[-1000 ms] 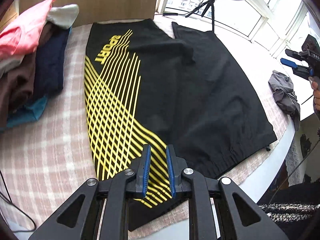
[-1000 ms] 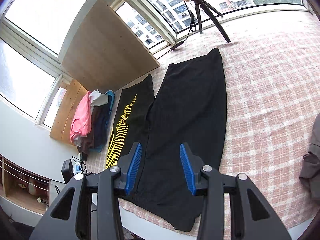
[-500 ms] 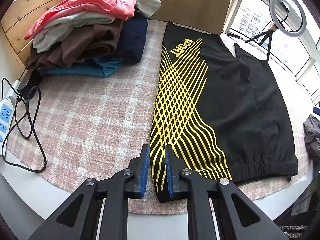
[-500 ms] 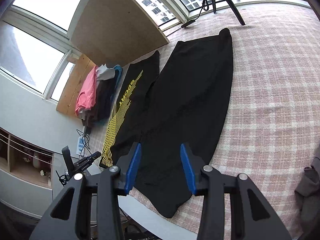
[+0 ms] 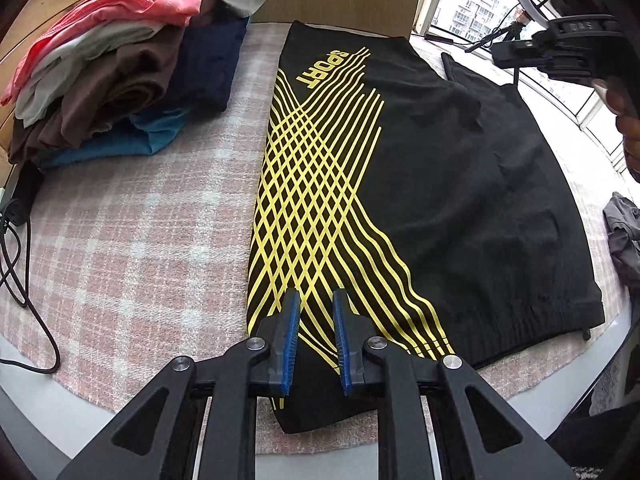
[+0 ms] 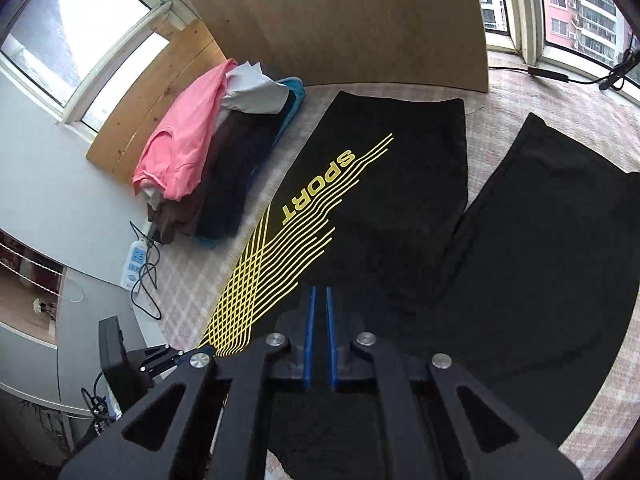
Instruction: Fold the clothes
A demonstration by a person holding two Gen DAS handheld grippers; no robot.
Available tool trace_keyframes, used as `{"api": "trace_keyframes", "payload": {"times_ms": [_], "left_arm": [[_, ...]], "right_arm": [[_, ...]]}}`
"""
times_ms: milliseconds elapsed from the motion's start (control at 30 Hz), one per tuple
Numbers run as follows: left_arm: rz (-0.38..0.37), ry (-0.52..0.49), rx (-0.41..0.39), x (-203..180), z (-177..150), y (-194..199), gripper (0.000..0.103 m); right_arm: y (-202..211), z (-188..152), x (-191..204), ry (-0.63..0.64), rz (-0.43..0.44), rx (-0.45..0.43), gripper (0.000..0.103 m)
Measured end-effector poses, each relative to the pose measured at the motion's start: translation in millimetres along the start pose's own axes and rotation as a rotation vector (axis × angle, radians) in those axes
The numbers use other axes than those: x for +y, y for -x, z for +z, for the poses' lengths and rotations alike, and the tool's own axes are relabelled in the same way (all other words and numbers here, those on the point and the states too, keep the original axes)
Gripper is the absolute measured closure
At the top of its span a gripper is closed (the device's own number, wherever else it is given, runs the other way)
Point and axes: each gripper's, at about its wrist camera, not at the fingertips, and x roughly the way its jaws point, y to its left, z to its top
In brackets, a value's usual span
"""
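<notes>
Lying flat on the plaid cloth (image 5: 120, 240), the black shorts (image 5: 440, 200) could bunch: left gripper (image 5: 314, 340) hovers part-open near the waistband, right gripper (image 6: 318, 344) nearly closed, seemingly empty.

Black shorts (image 5: 440, 168): matt cloth, glossy yellow print. Blanket (image 5: 132, 240): rough woven plaid. Backboard (image 6: 340, 20): smooth wood.

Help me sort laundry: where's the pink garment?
The pink garment tops the folded pile at upper left in both views, left of the black SPORT shorts, against the wooden board.
</notes>
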Motion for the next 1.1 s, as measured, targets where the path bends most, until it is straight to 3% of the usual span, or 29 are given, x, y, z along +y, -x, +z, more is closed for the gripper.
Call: {"api": "trace_keyframes", "payload": {"times_ms": [67,167,233,267,367,500,633,700,767,800,900,1000,1100], "left_arm": [[-0.019,0.009,-0.013,2,1,3,0.087],[-0.024,-0.017,-0.034,4,-2,3,0.087],[-0.012,-0.030,-0.050,7,-2,3,0.094],[0.008,-0.033,-0.059,9,-2,3,0.100],[0.008,0.020,-0.067,22,2,5,0.101],[-0.083,0.104,-0.095,35,3,18,0.100],[-0.177,0.071,-0.081,25,1,17,0.099],[-0.158,0.046,-0.064,21,1,12,0.092],[-0.112,0.049,-0.055,26,0,8,0.092],[-0.092,0.056,-0.052,30,-1,5,0.098],[-0.088,0.100,-0.041,44,2,5,0.099],[-0.037,0.093,-0.081,51,4,20,0.101],[-0.054,0.112,-0.114,54,5,38,0.101]], "right_arm": [[-40,15,-3,0.000,-0.123,0.062,0.097],[-75,25,-17,-0.014,-0.183,0.112,0.097],[-92,34,-21,-0.022,-0.188,0.122,0.097],[-98,40,-20,-0.031,-0.173,0.111,0.099],[-116,66,-10,-0.024,-0.103,0.138,0.097],[-107,87,13,0.035,-0.114,0.112,0.097],[-130,88,37,0.087,-0.094,0.166,0.097],[-147,87,47,0.109,-0.105,0.185,0.099],[-153,94,57,0.106,-0.095,0.138,0.094],[-157,98,61,0.096,-0.083,0.128,0.094],[-167,108,70,0.060,-0.032,0.113,0.094],[-145,104,68,0.030,0.057,0.094,0.094],[-84,91,48,0.007,0.122,0.029,0.091]]}}
